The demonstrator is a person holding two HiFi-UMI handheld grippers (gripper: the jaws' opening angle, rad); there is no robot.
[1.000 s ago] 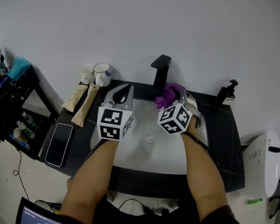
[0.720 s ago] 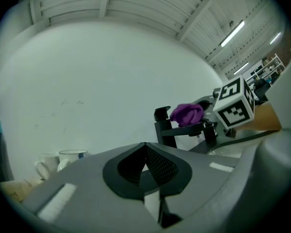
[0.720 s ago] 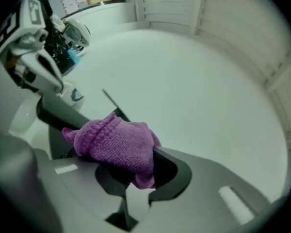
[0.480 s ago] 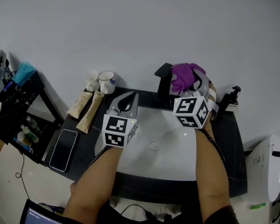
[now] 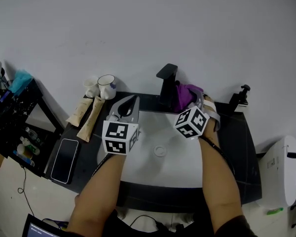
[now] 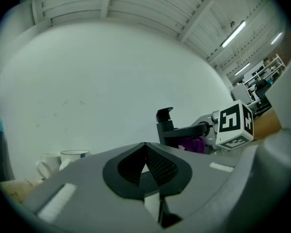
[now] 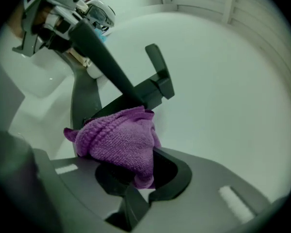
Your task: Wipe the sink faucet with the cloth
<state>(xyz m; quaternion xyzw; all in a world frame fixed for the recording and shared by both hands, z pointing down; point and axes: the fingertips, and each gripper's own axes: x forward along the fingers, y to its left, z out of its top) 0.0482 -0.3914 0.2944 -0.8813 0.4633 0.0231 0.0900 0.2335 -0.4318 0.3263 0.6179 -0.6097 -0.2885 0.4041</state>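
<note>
The purple cloth, pinched in the right gripper, hides the faucet's right side, top middle. The left gripper, closed and empty, hangs over the open sink.

1. Dark countertop with an inset white basin.
2. Left of the left gripper: mug, small cup, two tubes, phone.
3. Black faucet just beside the right gripper, with a black fitting farther right.
</note>
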